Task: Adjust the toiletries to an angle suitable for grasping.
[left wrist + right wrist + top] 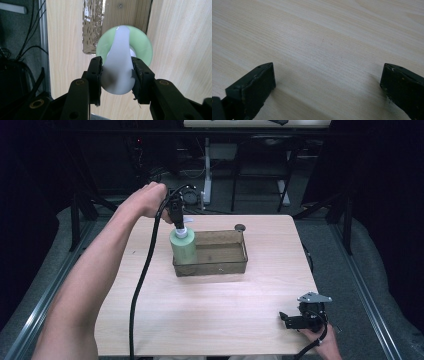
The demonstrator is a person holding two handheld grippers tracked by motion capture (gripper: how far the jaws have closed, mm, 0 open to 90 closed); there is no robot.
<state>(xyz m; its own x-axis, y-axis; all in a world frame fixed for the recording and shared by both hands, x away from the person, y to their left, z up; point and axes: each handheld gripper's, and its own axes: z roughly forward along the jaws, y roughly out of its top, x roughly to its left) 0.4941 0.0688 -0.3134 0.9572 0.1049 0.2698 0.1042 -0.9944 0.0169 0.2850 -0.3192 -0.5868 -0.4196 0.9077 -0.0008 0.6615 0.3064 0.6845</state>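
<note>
- While gripped at the top, pale green cylindrical plastic pump bottle standing upright at the left end of the clear rectangular plastic bin, its base hidden behind the bin's near wall, so touching the bin floor or hanging just above it cannot be told.
- Left tongs pinching the white plastic pump head from above, one black pad on each flank, the long spout pointing away over the green shoulder.
- Left hand and forearm reaching in over the far-left part of the light wooden bench, a black cable trailing back toward the near edge.
- Judged likely light to moderate, depending on fill, which cannot be read through the opaque wall; stiff body, smooth and somewhat slippery skin.
- Pump head judged the weak hold: smooth, tapering, free to swivel or sink on its spring, so prone to twisting in the pads if swung.
- Safer hold judged at the neck under the head, or across the body if the tongs spread wide enough.
- Small dark round object lying on the bench just behind the bin's far right corner; too small to identify.
- Right tongs spread wide, holding nothing, low over the near-right corner of the bench, well apart from the bin.
</note>
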